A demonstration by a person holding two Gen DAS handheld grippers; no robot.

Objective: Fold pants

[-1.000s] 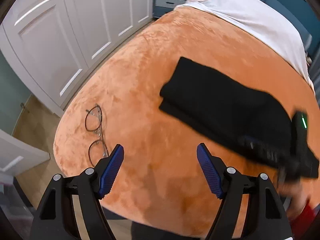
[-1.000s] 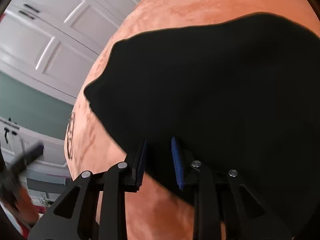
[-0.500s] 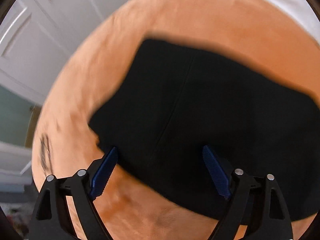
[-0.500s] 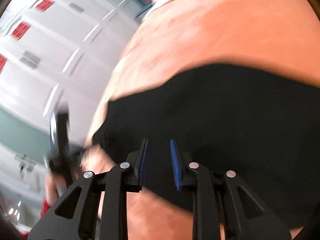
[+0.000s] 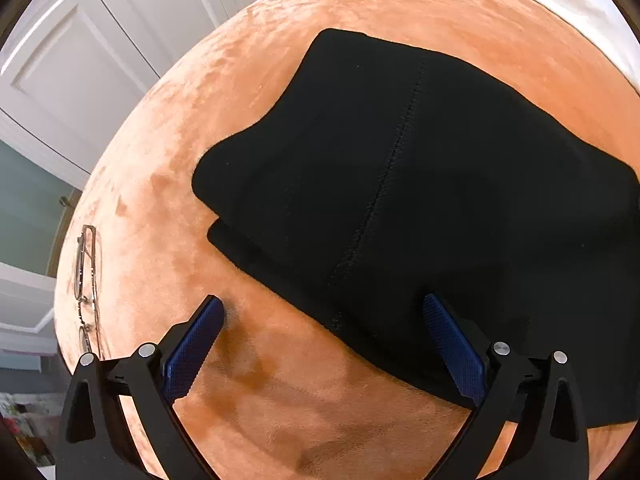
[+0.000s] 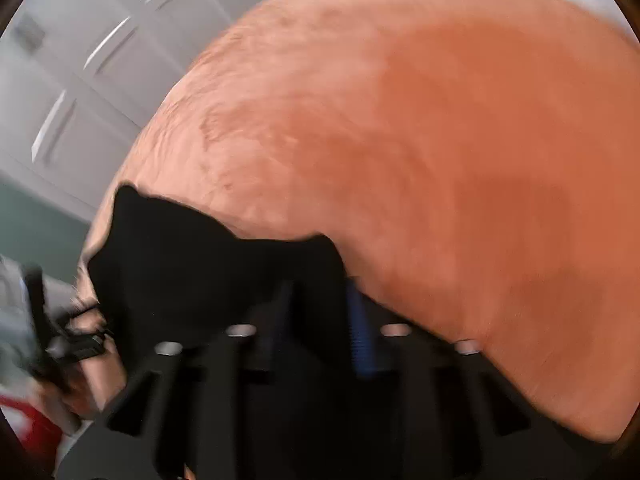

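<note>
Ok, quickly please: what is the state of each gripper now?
Left gripper: open, straddling the near edge of the black pants, holding nothing.
Right gripper: closed on black pants fabric; the view is blurred.

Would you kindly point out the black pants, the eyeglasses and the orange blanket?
black pants [image 5: 400,184], left wrist view, on the centre seam.
eyeglasses [image 5: 85,268], left wrist view, on the upper lens.
orange blanket [image 5: 304,408], left wrist view, bare near part.

Orange plush bed [image 5: 360,16] carries black pants [image 5: 420,184] and eyeglasses [image 5: 86,276].

You've got one pair of black pants [image 5: 420,184], one pair of glasses [image 5: 86,276], one orange blanket [image 5: 280,400], two grippers: left gripper [image 5: 324,344], right gripper [image 6: 320,328].
</note>
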